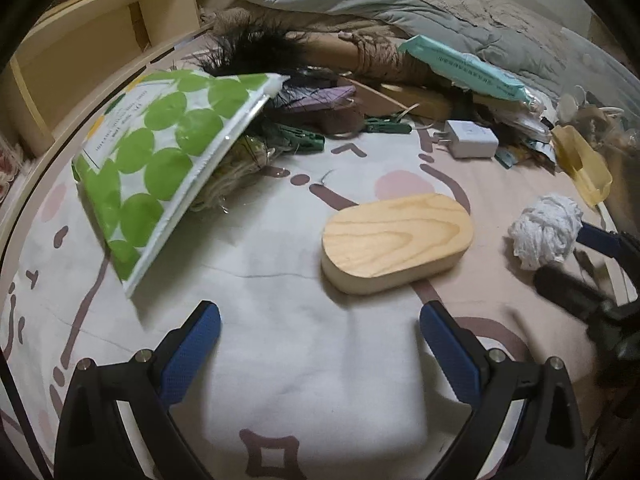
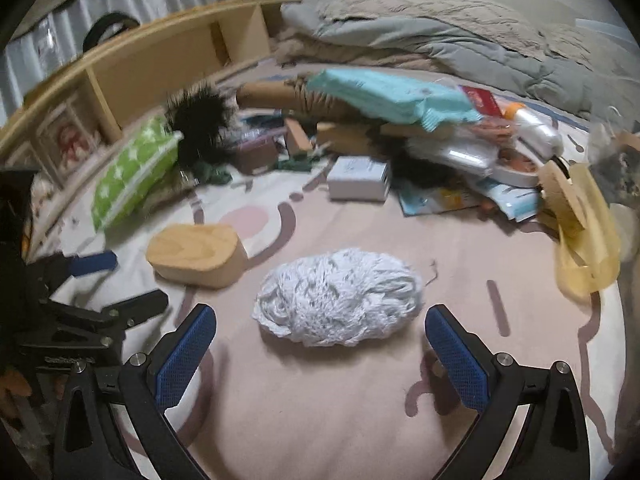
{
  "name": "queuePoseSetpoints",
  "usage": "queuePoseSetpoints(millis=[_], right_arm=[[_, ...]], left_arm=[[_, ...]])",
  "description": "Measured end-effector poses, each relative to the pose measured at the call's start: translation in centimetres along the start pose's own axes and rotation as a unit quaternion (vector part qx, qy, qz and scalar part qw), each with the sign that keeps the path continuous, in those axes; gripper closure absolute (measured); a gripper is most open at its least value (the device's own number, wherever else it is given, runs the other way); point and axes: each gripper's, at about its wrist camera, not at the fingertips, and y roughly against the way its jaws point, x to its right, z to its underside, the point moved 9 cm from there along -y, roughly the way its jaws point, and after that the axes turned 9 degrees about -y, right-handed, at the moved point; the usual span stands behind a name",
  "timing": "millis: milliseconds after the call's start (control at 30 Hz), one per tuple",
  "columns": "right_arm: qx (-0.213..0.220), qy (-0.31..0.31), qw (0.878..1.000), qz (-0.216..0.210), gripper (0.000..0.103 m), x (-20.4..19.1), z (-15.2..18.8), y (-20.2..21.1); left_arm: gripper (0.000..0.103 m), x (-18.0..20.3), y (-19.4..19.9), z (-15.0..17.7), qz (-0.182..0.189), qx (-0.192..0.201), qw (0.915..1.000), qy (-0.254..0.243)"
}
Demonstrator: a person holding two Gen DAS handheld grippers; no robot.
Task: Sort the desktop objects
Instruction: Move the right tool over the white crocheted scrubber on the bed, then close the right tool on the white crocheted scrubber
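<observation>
Wooden block (image 1: 397, 241) beside white yarn ball (image 2: 338, 297), clutter behind, perhaps feathers (image 1: 256, 50)

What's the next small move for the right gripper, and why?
Probably ease the right gripper forward and down until the white yarn ball sits between its jaws, then close. The jaws stand wide open and empty, the ball lies loose on the bedsheet just ahead of them, roughly centred.
</observation>
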Motion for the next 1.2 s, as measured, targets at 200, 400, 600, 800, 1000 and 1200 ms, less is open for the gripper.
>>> queuePoseSetpoints(millis=[200,400,600,800,1000,1200], right_arm=[[-0.025,0.008,0.999,0.023,0.0,0.3,0.3,-1.5],[-0.009,-0.019,0.999,0.029,0.007,1.4,-0.4,-0.9],[0.002,-0.01,0.999,0.043,0.022,1.3,-0.9,-0.2],[0.021,0.01,0.997,0.073,0.022,1.4,-2.5,0.0],[0.012,0.019,0.996,0.085,0.022,1.3,-4.1,-1.4],[-0.017,0.025,0.996,0.084,0.022,0.7,-3.6,-3.0]], left_arm=[[0.002,-0.4,-0.1,-0.1,0.017,0.001,0.9996,0.024],[0.002,1.2,0.0,-0.6,0.077,0.012,0.9958,0.048],[0.0,1.7,-0.3,-0.5,0.07,0.011,0.9963,0.048],[0.0,-0.2,-0.6,0.0,0.0,-0.009,0.9997,0.021],[0.0,-2.7,-0.4,0.6,-0.004,-0.016,0.9981,0.059],[0.0,-3.7,-1.3,0.2,-0.022,-0.019,0.9975,0.064]])
